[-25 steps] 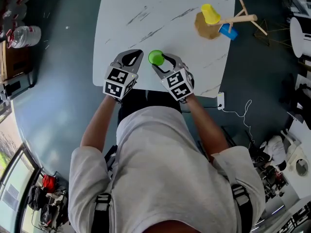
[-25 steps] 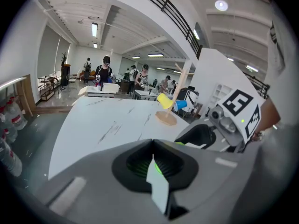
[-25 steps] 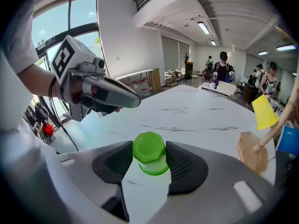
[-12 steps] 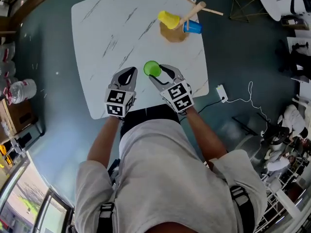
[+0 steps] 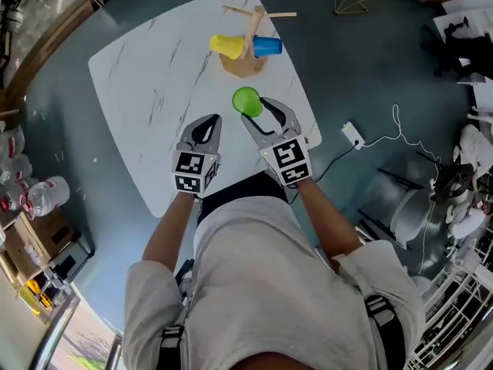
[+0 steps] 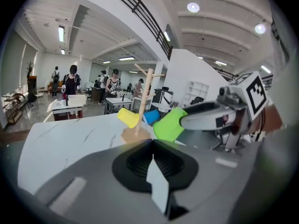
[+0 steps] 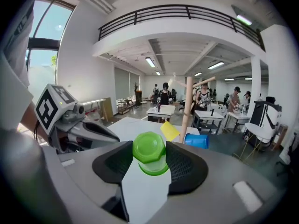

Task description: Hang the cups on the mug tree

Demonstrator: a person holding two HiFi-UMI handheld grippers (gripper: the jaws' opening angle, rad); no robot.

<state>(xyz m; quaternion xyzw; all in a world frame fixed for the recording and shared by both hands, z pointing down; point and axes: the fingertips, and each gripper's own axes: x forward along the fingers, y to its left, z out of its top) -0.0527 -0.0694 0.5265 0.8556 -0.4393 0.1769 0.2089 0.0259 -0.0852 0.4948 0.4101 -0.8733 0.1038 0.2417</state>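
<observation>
At the left, our left gripper (image 5: 209, 122) hangs over the near part of the white marble table (image 5: 146, 91) with its jaws closed flat together and nothing between them. It has no share in the work at this moment.

Towards the middle, our right gripper (image 5: 258, 112) carries the green cup (image 5: 246, 100). The two pads press on its sides, the six-sided base faces back towards the gripper's camera, and the mouth points away towards the tree. From the left gripper view we judge that the cup is held clear of the tabletop, short of the tree and not touching it.

Beyond it, near the far edge of the table, stands the wooden mug tree (image 5: 251, 29) on its round base. The yellow cup (image 5: 226, 46) hangs on the left of the trunk and the blue cup (image 5: 267, 46) on the right, both low down. The upper pegs show bare.

So we reckon two cups are hung and one is left, and that one is already in hand. What remains is to carry the green cup to a free upper peg, set it on the peg, and open the jaws. We see no other loose cup on the table.
</observation>
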